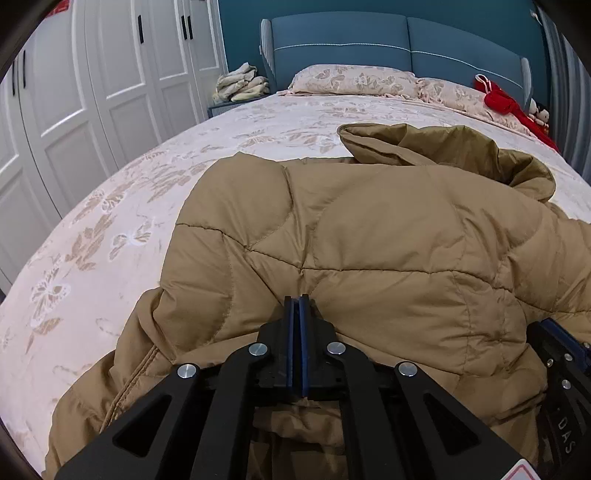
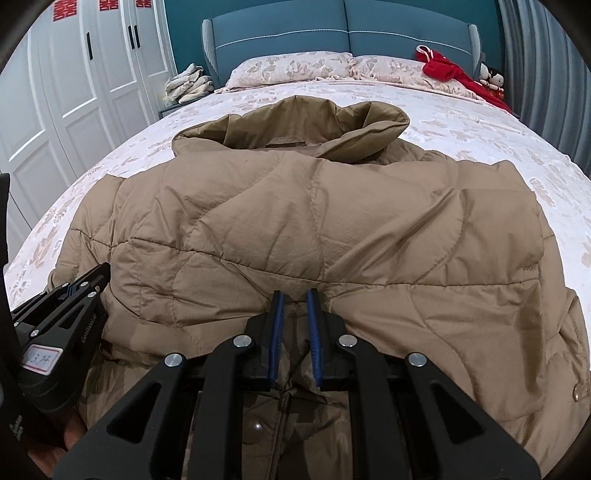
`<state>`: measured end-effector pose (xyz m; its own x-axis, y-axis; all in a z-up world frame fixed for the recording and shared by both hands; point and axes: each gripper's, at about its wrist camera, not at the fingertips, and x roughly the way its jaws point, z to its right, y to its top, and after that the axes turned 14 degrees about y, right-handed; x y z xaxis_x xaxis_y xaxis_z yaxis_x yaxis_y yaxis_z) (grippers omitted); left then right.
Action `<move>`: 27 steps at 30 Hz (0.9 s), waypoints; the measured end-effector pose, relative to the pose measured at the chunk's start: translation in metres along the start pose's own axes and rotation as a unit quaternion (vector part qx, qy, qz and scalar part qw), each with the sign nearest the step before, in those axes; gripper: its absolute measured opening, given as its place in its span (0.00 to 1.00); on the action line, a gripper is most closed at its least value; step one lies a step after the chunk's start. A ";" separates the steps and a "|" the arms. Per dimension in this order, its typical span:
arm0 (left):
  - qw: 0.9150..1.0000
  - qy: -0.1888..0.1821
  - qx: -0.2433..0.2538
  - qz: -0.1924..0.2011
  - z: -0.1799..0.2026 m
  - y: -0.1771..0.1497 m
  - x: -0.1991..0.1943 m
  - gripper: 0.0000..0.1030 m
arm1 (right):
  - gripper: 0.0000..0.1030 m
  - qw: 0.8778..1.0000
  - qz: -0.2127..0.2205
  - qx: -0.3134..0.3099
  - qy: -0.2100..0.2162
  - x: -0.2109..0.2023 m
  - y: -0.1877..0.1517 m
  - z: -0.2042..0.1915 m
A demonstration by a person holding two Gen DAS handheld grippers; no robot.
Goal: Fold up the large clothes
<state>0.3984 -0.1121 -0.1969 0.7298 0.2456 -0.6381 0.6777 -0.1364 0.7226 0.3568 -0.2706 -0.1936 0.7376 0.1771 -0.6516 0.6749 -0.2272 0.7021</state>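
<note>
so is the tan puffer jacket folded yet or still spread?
Partly folded: the tan puffer jacket has its lower part doubled up over its snap-button front, the fold edge at the right gripper. The hood still lies out flat.

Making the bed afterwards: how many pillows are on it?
2: left pillow against the headboard; right pillow beside it, partly under red clothing, which may hide more.

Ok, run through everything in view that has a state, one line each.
left gripper: fingers shut, tips against the jacket fabric.
right gripper: fingers slightly apart over the jacket's edge; whether they pinch fabric is unclear.
tan quilted jacket: spread on the bed, lower part folded up over itself, hood open toward the pillows.
wardrobe doors: closed.
red garment: crumpled by the headboard.
</note>
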 end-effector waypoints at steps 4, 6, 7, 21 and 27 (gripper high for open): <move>1.000 0.013 0.009 0.007 0.005 -0.002 -0.001 0.01 | 0.11 1.000 0.002 -0.004 -0.004 0.001 -0.001 -0.001; 1.000 0.016 0.011 0.008 0.005 -0.003 0.000 0.01 | 0.11 1.000 0.003 -0.005 -0.005 0.001 -0.001 -0.001; 1.000 0.018 0.012 0.009 0.006 -0.004 0.000 0.01 | 0.11 1.000 0.004 -0.006 -0.006 0.001 -0.001 -0.002; 0.995 -0.082 -0.006 -0.065 -0.046 0.023 -0.022 0.65 | 0.37 0.981 -0.026 0.146 0.127 -0.055 0.009 0.040; 0.982 -0.163 -0.055 -0.078 -0.068 0.087 -0.025 0.64 | 0.38 0.980 0.002 0.150 0.134 -0.084 0.045 0.064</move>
<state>0.4323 -0.0647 -0.1000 0.6210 -0.0670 -0.7810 0.7821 -0.0131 0.6230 0.3236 -0.3570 -0.1254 0.7476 0.4116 -0.5212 0.6637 -0.4922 0.5632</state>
